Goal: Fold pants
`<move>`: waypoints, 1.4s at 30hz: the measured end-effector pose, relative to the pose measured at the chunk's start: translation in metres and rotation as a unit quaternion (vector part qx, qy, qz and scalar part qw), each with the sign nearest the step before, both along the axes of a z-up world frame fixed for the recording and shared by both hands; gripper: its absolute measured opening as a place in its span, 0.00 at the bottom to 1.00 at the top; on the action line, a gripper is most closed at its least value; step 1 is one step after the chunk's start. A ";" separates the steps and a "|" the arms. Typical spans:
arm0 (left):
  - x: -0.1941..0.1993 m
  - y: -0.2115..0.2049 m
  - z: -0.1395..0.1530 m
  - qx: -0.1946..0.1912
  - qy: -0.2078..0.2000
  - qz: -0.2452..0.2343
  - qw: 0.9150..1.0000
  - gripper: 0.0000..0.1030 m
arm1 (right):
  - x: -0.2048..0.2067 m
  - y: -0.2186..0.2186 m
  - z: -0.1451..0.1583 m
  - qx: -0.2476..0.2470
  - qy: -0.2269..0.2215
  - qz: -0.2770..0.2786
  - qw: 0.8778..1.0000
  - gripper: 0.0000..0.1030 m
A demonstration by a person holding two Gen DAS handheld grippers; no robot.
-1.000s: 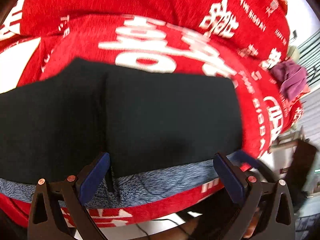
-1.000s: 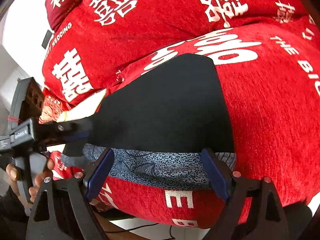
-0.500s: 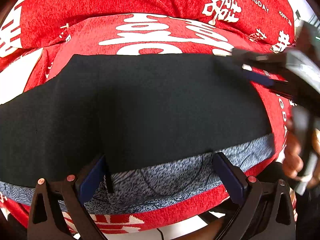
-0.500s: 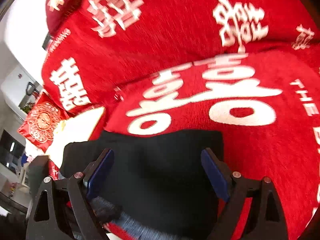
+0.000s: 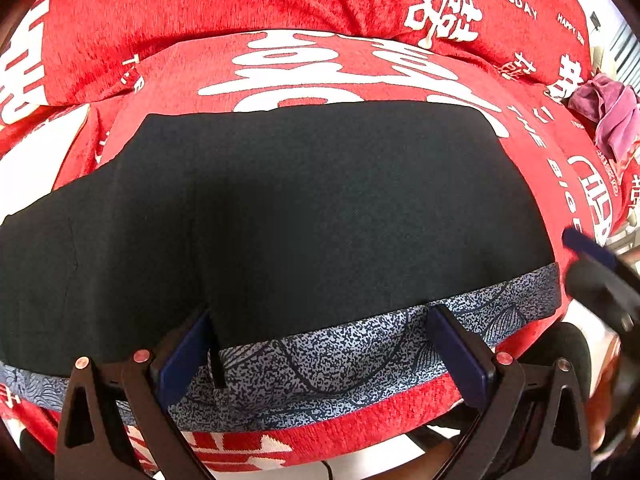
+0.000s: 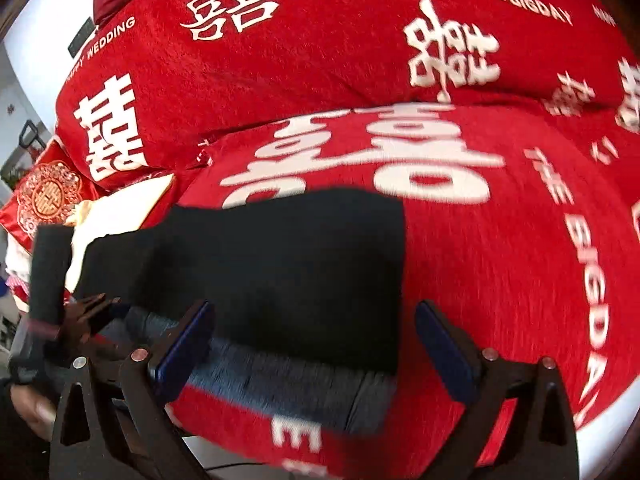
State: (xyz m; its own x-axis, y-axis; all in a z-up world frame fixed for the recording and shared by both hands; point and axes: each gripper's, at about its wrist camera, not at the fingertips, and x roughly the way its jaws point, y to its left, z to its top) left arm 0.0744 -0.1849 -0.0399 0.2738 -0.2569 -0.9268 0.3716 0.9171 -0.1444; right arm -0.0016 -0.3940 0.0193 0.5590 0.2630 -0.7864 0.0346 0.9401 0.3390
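Here the black pants (image 5: 304, 216) lie flat on a red cover printed with white characters (image 5: 240, 8), folded into a broad dark slab whose near edge shows a grey-blue speckled waistband (image 5: 360, 352). The left gripper (image 5: 320, 348) hangs just above that waistband with its jaws spread wide; the band runs across the gap between the blue pads (image 5: 184, 356) and nothing is pinched, though a dark slit or seam in the cloth sits right beside the left pad. Ahead of this gripper the black cloth stretches to a straight far edge, beyond which the red cover rises into a cushioned back. Off to its right a crumpled purple cloth (image 5: 612, 112) rests on the cover, and the other tool shows there as a dark blur at the frame edge. The right gripper (image 6: 312, 340) also stands with jaws wide, and they have just been opening further; the right-hand end of the pants (image 6: 280, 272) and the blurred waistband (image 6: 288, 392) lie below and between its pads, not clamped. The cloth's side edge falls just inside this gripper's right finger, with bare red cover to the right. To its left the left tool's dark handle (image 6: 48, 272) appears, with part of a hand (image 6: 36, 408) beneath.
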 end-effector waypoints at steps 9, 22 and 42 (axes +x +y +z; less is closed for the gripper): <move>0.001 0.039 0.015 -0.016 -0.002 0.045 0.999 1.00 | -0.002 0.005 -0.009 0.051 0.012 -0.009 0.999 0.98; 0.012 0.083 0.002 -0.017 0.016 0.104 0.994 1.00 | -0.001 0.040 0.003 -0.030 0.000 0.012 0.999 0.99; 0.019 0.163 -0.009 -0.056 0.025 0.174 0.983 1.00 | 0.036 0.104 -0.023 -0.214 0.065 0.046 0.974 1.00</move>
State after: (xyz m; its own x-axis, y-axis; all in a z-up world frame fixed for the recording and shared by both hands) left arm 0.0930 -0.0220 -0.0490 0.3182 -0.2562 -0.9127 0.0273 0.9649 -0.2613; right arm 0.0347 -0.2904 -0.0034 0.4364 -0.0595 -0.8978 -0.0399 0.9955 -0.0854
